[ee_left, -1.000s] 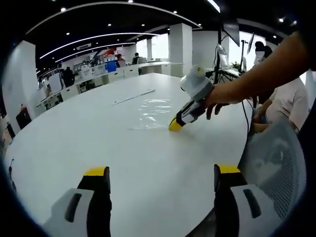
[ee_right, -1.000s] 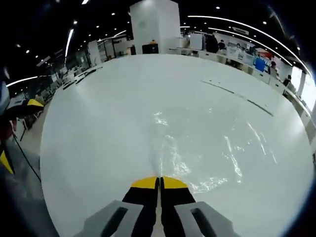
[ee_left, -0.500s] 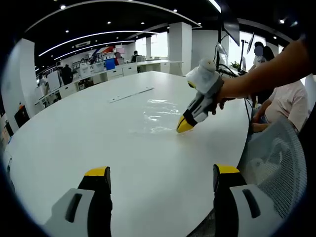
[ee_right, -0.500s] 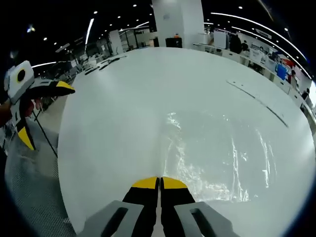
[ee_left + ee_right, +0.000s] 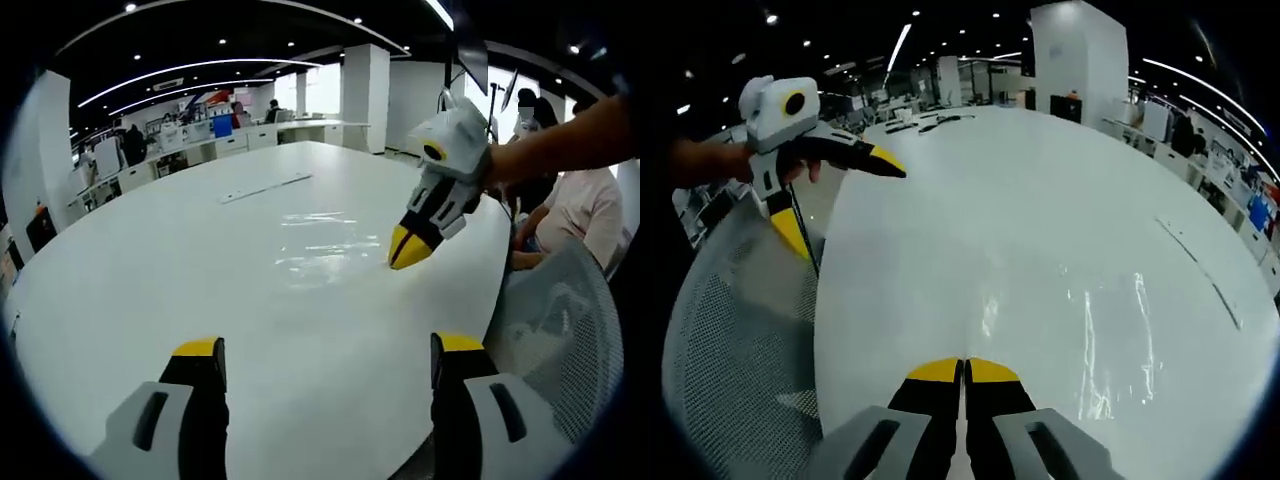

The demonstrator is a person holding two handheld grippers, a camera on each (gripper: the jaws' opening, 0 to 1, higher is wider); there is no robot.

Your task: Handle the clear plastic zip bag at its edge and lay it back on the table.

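Clear plastic zip bag (image 5: 322, 240) lies flat on my white worktop (image 5: 150, 270), toward the right side of it and well beyond my left gripper (image 5: 325, 355). It is hard to make out: I see it mostly as streaks of glare, and its outline melts into the white surface, so I cannot trace the zip edge.

Going left to right in the left gripper view: a broad stretch of bare worktop runs from the near left out to the far rim, with a thin pale strip (image 5: 265, 187) lying far off near the middle. My left gripper stands wide open over the near part, its two yellow-tipped jaws well apart and holding nothing. The bag comes next, and at its right edge my right gripper (image 5: 408, 250) points down with its yellow tips closed together at the film; whether film is pinched between them I cannot tell. Past it the worktop's curved rim falls away to a grey mesh chair (image 5: 560, 330), and a seated person (image 5: 580, 205) is partly cut off.

In the right gripper view, the left gripper (image 5: 845, 190) hangs at the far left beyond the worktop's edge, above the mesh chair (image 5: 740, 350). My right gripper (image 5: 963, 372) shows its jaws pressed tight. The bag (image 5: 1110, 340) spreads to the right as wrinkled shine, its near edge hidden by the jaws.
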